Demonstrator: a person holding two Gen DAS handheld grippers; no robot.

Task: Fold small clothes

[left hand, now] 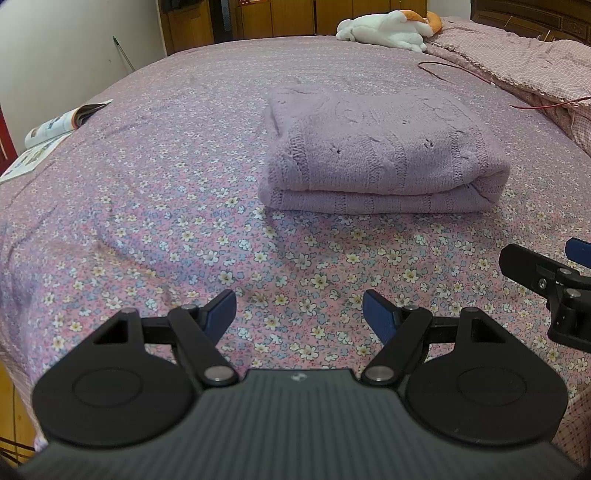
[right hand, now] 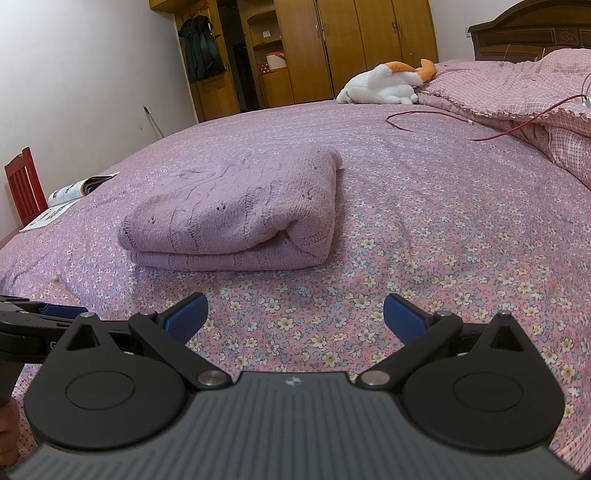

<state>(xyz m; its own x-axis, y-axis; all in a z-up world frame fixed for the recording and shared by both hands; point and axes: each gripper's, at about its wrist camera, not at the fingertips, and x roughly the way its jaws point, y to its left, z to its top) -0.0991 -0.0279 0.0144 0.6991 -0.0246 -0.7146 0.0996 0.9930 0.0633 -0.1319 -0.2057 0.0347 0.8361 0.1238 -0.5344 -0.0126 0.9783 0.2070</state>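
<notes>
Bedsheet [left hand: 155, 206] of pink floral cotton fills both views, its far corners bent away by the fisheye. A checked quilt [right hand: 517, 88] is heaped along the right edge, cut off by the frame, and a dark headboard [right hand: 532, 33] shows only in part behind it. On the middle of the bed lies the folded lilac knit garment [left hand: 373, 147] — a neat thick stack, fold edge facing the cameras, what kind of garment it is hidden by the folding. A white and orange plush toy [right hand: 384, 86] lies far back beside the quilt, its head turned away. An open magazine [left hand: 62, 123] sits at the bed's left edge, print unreadable. A thin red cable [right hand: 443, 118] trails toward the quilt. The left tool [left hand: 299, 314] and right tool [right hand: 295, 319] both hover released over bare sheet, near the garment yet apart from it — each seen only partly in the other's view.
</notes>
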